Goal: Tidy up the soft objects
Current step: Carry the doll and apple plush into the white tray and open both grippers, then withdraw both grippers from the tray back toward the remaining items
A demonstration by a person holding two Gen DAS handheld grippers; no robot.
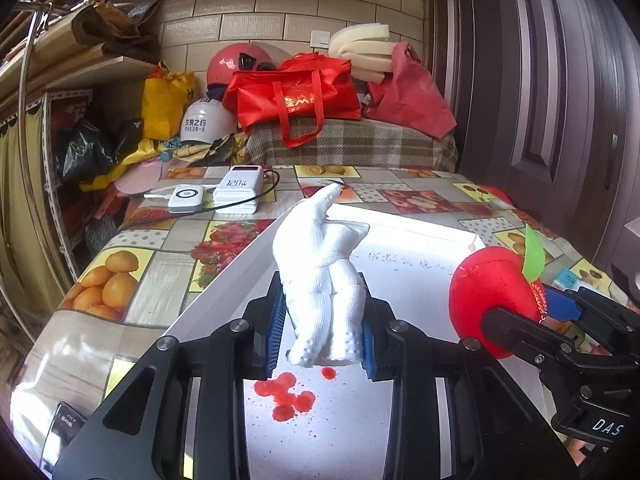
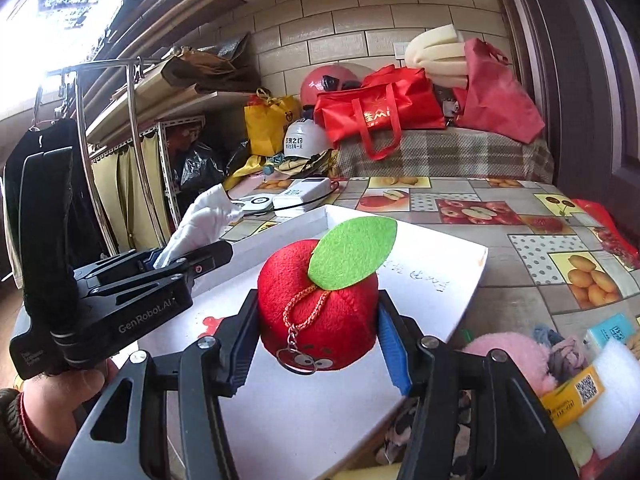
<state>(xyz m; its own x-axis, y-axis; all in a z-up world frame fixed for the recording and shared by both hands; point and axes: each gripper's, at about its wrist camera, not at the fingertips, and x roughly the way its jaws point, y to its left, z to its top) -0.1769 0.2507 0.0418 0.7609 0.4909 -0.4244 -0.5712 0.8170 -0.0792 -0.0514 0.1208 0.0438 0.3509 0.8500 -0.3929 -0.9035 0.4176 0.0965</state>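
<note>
Both items are mid-carry above the white tray (image 1: 420,248), the landmark here. The left tongs (image 1: 324,320) clench a white knit glove (image 1: 320,264); beside them, the right tongs (image 2: 320,332) grasp a red plush apple (image 2: 320,304). Next, probably lowering each into the tray and letting go. The tray sits on a fruit-print counter (image 1: 132,280); beyond it, red bags (image 1: 296,100) crowd a cluttered room.

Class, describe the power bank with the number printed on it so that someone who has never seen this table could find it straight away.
Start at the table with the fruit-patterned cloth and look to its far edge, beyond the white tray. Two white devices lie side by side there. The power bank is the taller block with a cable, unlike the flat device with a ring beside it.
</note>
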